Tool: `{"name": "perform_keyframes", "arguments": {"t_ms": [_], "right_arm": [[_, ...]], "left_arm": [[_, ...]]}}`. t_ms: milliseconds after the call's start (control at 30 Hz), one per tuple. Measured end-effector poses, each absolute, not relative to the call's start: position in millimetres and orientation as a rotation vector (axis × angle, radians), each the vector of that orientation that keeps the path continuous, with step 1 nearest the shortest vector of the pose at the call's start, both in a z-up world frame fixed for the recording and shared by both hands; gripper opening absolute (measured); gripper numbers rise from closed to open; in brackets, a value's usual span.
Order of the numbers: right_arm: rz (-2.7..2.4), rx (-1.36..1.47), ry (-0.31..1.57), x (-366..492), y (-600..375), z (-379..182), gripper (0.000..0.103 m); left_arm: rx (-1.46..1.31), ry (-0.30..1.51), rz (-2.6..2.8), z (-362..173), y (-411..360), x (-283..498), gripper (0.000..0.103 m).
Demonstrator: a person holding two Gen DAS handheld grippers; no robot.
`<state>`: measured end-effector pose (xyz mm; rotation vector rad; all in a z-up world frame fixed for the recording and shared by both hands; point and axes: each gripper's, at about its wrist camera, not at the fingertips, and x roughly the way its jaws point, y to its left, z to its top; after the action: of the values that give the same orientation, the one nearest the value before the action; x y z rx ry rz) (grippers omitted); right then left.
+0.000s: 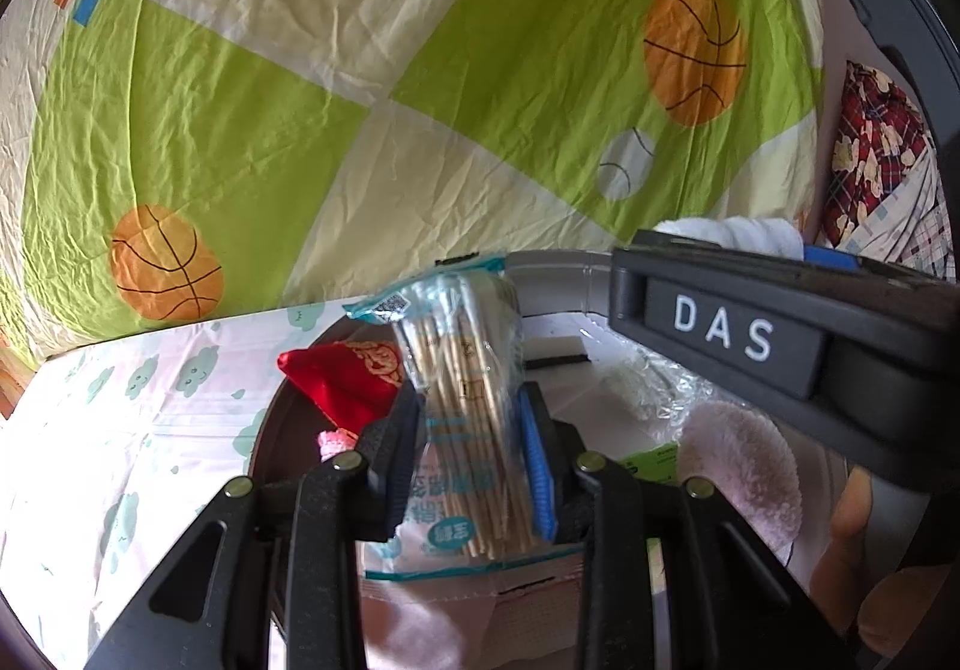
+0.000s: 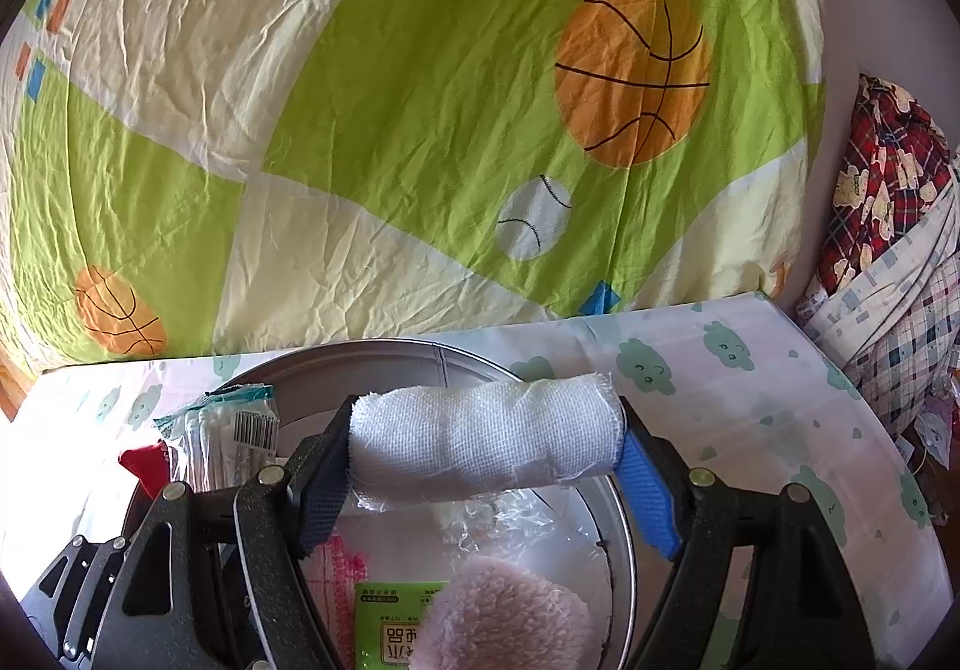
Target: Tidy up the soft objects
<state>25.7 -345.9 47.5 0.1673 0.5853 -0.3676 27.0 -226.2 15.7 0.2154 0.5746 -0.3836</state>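
Left wrist view: the left gripper (image 1: 474, 430) is pinched on a clear packet of wooden sticks (image 1: 465, 364), held upright at centre; the packet's lower end is hidden behind the fingers. At 9 o'clock of the packet a red cloth pouch (image 1: 339, 373) is partly covered by the left finger. At 3 o'clock the other gripper's body, marked DAS, cuts across and hides most of the metal basin (image 1: 558, 268). A pink fluffy pad (image 1: 744, 466) is seen at 4 o'clock, its edge cut off.

Right wrist view: the right gripper (image 2: 486, 442) is clamped endwise on a white gauze roll (image 2: 486, 439) held level above the basin (image 2: 384, 364). At 6 o'clock the pink pad (image 2: 510, 616) covers part of a green packet (image 2: 390, 622), whose print is hard to read. The sheet with basketball prints (image 2: 420, 99) fills the background.
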Motion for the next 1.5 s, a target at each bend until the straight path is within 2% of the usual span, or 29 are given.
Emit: {"name": "perform_keyframes", "arguments": {"t_ms": [333, 433, 500, 567, 600, 733, 1500], "right_arm": [[-0.318, 0.167, 0.638, 35, -343, 44, 0.08], [-0.28, 0.167, 0.681, 41, -342, 40, 0.081], [-0.266, 0.143, 0.718, 46, -338, 37, 0.082], [-0.26, 0.123, 0.712, 46, -335, 38, 0.087], [-0.252, 0.131, 0.696, 42, -335, 39, 0.091], [-0.257, 0.144, 0.642, 32, -335, 42, 0.092], [-0.326, 0.046, 0.506, -11, -308, 42, 0.092]], "left_arm": [[0.25, 0.567, -0.36, 14, -229, 25, 0.03], [0.239, 0.56, -0.375, 15, -227, 23, 0.039], [0.213, 0.532, -0.371, 20, -224, 17, 0.083], [0.202, 0.468, -0.335, 25, -221, 9, 0.1], [0.206, 0.437, -0.326, 27, -220, 5, 0.103], [0.21, 0.371, -0.302, 29, -214, -3, 0.103], [0.137, 0.351, -0.295, 20, -190, -16, 0.103]]}}
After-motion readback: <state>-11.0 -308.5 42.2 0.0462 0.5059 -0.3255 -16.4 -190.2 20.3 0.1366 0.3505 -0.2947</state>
